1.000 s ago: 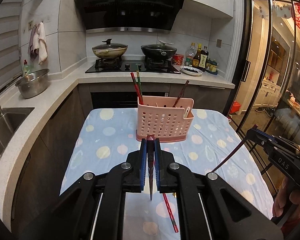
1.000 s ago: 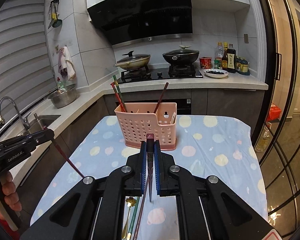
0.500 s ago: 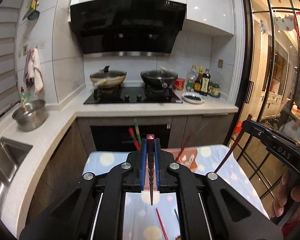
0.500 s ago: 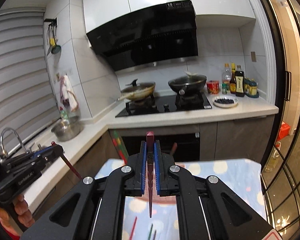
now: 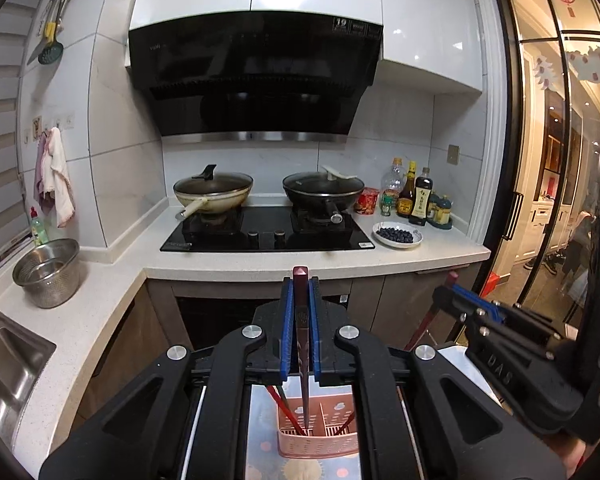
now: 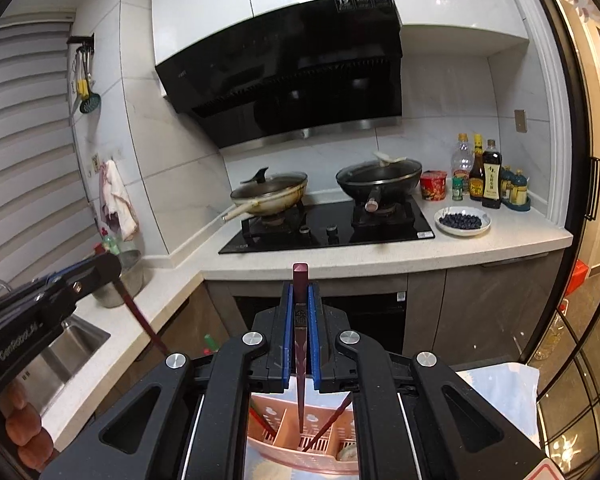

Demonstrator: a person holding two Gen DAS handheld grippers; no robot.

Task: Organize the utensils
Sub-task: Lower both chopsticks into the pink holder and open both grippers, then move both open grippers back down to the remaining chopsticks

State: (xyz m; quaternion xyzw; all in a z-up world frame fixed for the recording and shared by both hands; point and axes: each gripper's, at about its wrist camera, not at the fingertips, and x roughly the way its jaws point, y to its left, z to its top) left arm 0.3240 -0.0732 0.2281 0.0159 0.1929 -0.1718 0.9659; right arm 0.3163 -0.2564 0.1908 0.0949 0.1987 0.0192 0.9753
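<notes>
My left gripper (image 5: 300, 300) is shut on a dark red chopstick (image 5: 302, 344) that hangs point down over the pink holder (image 5: 318, 438). A red and a green chopstick (image 5: 285, 406) stand in the holder's left part. My right gripper (image 6: 300, 300) is shut on another dark red chopstick (image 6: 300, 356) with its tip over the pink holder (image 6: 300, 444), where a brown chopstick (image 6: 330, 424) leans. Each gripper shows in the other's view, the right gripper (image 5: 452, 292) at the right and the left gripper (image 6: 100, 268) at the left.
The holder stands on a table with a dotted cloth (image 6: 500, 384). Behind is a counter with a hob (image 5: 266, 236), two covered woks, bottles (image 5: 414, 196), a plate of berries (image 5: 397, 235), a steel colander (image 5: 48, 272) and a sink (image 5: 8, 364).
Both grippers have risen and come forward over the holder with their chopsticks. The holder has gone from the middle of each view to the bottom, below the fingers.
</notes>
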